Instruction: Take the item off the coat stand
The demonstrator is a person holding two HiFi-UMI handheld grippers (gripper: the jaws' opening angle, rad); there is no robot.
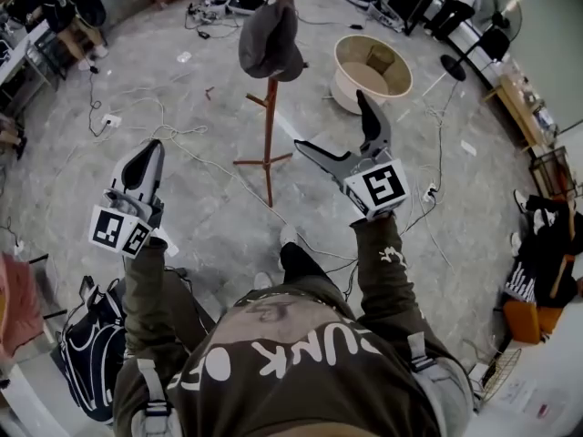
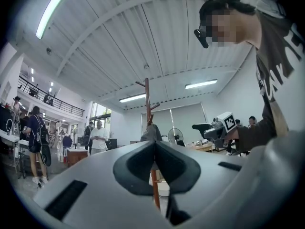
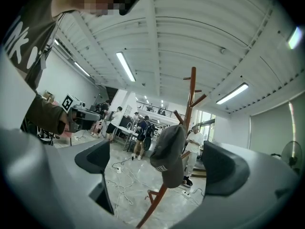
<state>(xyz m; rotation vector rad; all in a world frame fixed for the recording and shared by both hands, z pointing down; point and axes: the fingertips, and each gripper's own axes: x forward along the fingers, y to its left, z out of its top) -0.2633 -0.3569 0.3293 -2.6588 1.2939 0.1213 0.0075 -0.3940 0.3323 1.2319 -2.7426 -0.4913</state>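
Jaws, head view: left gripper (image 1: 144,164) was closed on nothing, right gripper (image 1: 330,119) was spread wide. Cap (image 1: 271,42) hung on stand (image 1: 268,126), ahead of both. Left gripper view: jaws together, stand straight beyond tips. Right gripper view: jaws wide, cap framed between them, not touching.

Bright, even white light all round; long ceiling tubes (image 2: 54,9) glare overhead in both gripper views, one blown out at top left; shadows on the pale floor (image 1: 219,235) are faint and soft; both gripper views bend hard toward a black rim; the left gripper (image 2: 155,144) looms soft and blurred close to the lens
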